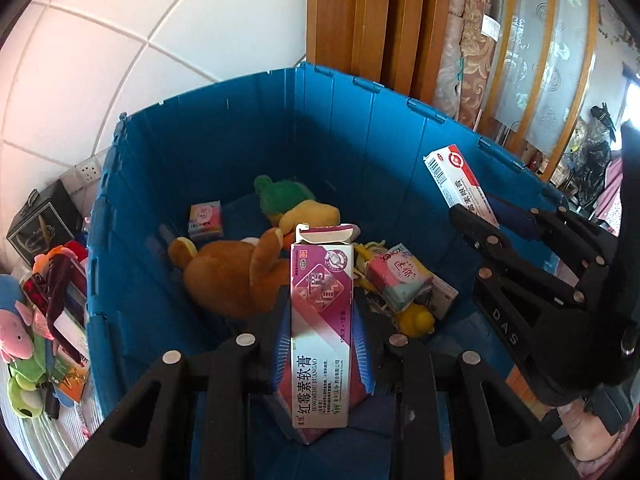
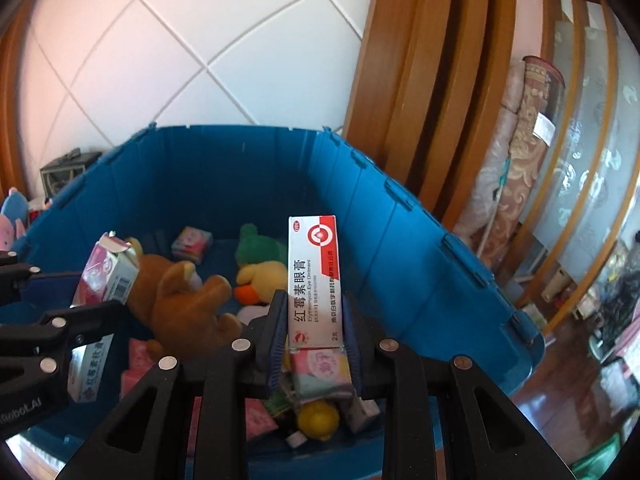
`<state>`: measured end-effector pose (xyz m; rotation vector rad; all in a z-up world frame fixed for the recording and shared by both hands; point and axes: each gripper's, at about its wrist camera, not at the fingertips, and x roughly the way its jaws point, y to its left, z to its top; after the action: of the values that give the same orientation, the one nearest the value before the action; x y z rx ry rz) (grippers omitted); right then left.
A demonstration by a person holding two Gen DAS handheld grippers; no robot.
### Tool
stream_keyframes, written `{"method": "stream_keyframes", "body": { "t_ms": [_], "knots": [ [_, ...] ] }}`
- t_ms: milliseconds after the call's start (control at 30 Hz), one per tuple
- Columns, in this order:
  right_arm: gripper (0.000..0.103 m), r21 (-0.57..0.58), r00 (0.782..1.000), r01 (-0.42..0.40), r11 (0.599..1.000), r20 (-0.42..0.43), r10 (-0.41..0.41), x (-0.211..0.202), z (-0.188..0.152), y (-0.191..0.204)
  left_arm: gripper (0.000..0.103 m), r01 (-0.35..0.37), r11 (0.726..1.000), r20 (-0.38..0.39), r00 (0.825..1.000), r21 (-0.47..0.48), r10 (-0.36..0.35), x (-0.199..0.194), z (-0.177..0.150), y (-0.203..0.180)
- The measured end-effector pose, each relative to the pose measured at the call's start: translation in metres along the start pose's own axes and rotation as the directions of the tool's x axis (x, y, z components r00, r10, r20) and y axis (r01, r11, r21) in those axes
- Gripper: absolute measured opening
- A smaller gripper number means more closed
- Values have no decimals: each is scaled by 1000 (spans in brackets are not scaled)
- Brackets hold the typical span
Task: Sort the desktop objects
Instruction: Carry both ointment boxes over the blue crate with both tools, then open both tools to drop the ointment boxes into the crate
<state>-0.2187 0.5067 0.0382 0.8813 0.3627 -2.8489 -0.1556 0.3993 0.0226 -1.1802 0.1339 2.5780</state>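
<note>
Clamping a magenta ointment box (image 1: 322,320) between its blue pads, the left claw (image 1: 322,344) holds the carton upright, its torn top flap pointing away from the camera, above the open blue bin (image 1: 240,128). Just beside it, the right claw (image 2: 316,344) is closed on a white-and-red eye ointment box (image 2: 314,280), also held lengthwise along the fingers. Gripping each carton low on its long sides likely keeps it steady and leaves most of it free to drop cleanly once the pads part.

Beyond and below both claws, the bin floor carries a brown plush bear (image 1: 236,276), a green-and-yellow plush duck (image 1: 296,204), two tissue packs (image 1: 398,280) (image 1: 205,219) and a small yellow toy (image 2: 318,420). Both boxes seem poised for release among them, so this sorting step looks nearly done.

Outside the bin, off to the left claw's left, more plush toys (image 1: 20,336) and packets lie on the table, apparently unsorted.
</note>
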Motion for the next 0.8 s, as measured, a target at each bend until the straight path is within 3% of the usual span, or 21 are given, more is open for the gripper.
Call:
{"method": "stream_keyframes", "body": {
  "t_ms": [633, 700, 767, 800],
  "knots": [
    [26, -7, 999, 14, 1000, -50, -15, 22, -2, -22, 29, -37, 999, 25, 999, -16, 37, 2, 7, -4],
    [26, -6, 999, 15, 1000, -44, -15, 21, -1, -23, 35, -40, 999, 29, 999, -11, 41, 2, 7, -5],
    [28, -1, 999, 18, 1000, -42, -18, 20, -1, -24, 49, -41, 999, 37, 998, -6, 41, 1, 7, -6],
    [32, 2, 999, 18, 1000, -39, -18, 20, -1, -25, 53, -41, 999, 44, 998, -4, 41, 0, 7, -7]
  ]
}}
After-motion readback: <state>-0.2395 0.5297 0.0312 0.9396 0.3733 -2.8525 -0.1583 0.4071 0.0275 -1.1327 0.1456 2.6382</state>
